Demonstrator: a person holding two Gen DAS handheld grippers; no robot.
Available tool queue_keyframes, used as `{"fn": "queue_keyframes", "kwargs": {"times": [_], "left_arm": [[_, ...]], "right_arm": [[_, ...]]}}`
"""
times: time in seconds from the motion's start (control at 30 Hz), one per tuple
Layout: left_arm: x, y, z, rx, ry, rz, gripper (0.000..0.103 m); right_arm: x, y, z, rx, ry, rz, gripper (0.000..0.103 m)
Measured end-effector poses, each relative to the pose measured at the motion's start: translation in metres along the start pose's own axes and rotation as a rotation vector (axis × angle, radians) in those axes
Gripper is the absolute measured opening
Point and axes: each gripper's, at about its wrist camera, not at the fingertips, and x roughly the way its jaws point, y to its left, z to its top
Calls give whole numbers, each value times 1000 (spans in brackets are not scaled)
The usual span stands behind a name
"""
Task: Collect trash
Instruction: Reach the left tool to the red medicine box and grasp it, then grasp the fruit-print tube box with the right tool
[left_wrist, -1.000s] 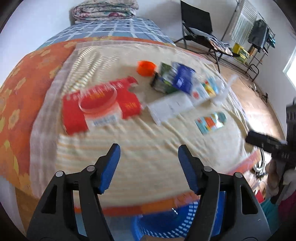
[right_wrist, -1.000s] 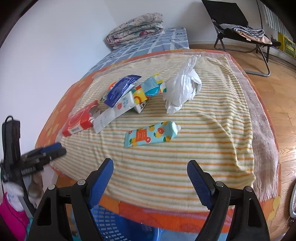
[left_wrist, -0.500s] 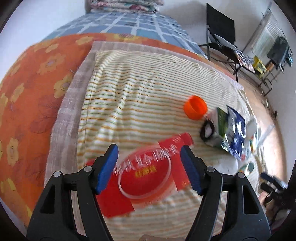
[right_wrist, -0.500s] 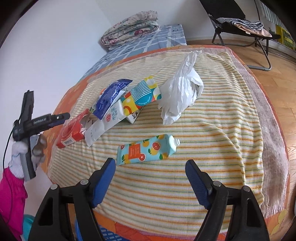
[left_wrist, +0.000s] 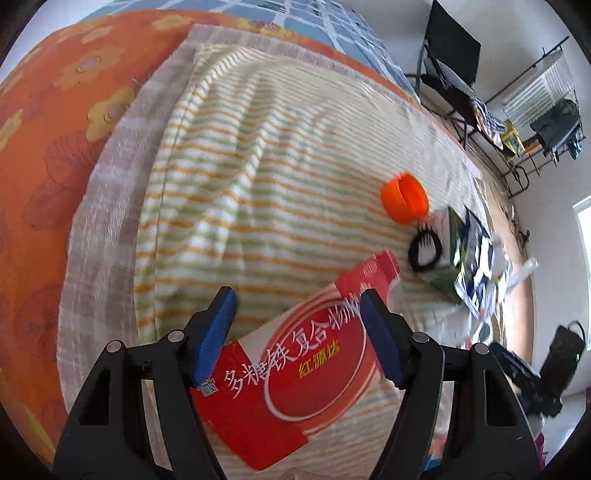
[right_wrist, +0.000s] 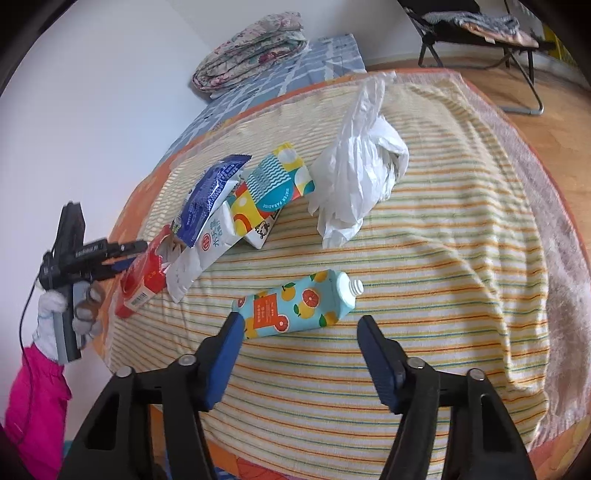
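A flat red box (left_wrist: 295, 362) with Chinese writing lies on the striped towel (left_wrist: 258, 166). My left gripper (left_wrist: 297, 321) is open, its jaws on either side of the box, just above it. The box also shows in the right wrist view (right_wrist: 142, 280), with the left gripper (right_wrist: 125, 254) over it. A light-blue fruit-print carton (right_wrist: 295, 306) lies just ahead of my open right gripper (right_wrist: 301, 334). A crumpled white plastic bag (right_wrist: 362, 177), a blue wrapper (right_wrist: 210, 195) and patterned cartons (right_wrist: 273, 188) lie farther back.
An orange cap (left_wrist: 404, 197) and a green-and-white carton (left_wrist: 443, 258) lie beyond the red box. A folded quilt (right_wrist: 251, 70) sits at the far end of the bed. A black folding chair (right_wrist: 476, 33) stands on the wooden floor.
My left gripper has moved forward and down over the red box, which now lies between its jaws. My right gripper has moved closer to the fruit-print carton.
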Motion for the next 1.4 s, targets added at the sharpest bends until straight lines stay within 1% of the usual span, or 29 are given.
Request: {"fn": "queue_keyframes", "kwargs": {"times": [0.07,0.17,0.27,0.4,0.43,0.47,0.57,0.67,0.73,0.87,1.0,1.07,1.13,1.27,1.4], "left_arm": [[-3,-3,-8,16,8,-2,73],[-7,-15,-22,68,9,10,80],[-9,-32,-36,156,9,47,81],[-3,-59,-55,322,21,165,82],[-2,-65,-60,364,13,193,85],[-1,-70,-64,393,8,214,85],[9,-82,-74,455,11,284,86],[19,-89,-81,495,28,332,86],[24,-94,-82,502,17,354,86],[23,-92,-84,477,-4,359,86],[21,-91,-85,466,-21,364,85],[20,-90,-87,457,-31,364,84],[18,-89,-89,441,-41,364,83],[10,-91,-97,429,-65,356,82],[-6,-91,-101,396,-117,329,82]], "right_arm": [[1,-2,1,7,1,1,64],[3,-4,3,16,0,-7,64],[4,-11,6,50,-3,1,64],[4,-23,10,89,-9,-2,64],[4,-24,10,95,-10,-4,64],[5,-27,11,109,-12,-6,64],[8,-33,12,137,-11,0,64],[13,-36,12,152,-15,-2,62],[14,-33,15,142,-25,-19,59],[23,-25,23,109,-33,-67,45],[25,-15,23,59,-34,-116,38],[26,-13,23,38,-33,-129,28],[26,-11,23,32,-32,-120,22],[22,-13,23,43,-44,-106,19],[15,-11,23,23,-68,-114,19]]}}
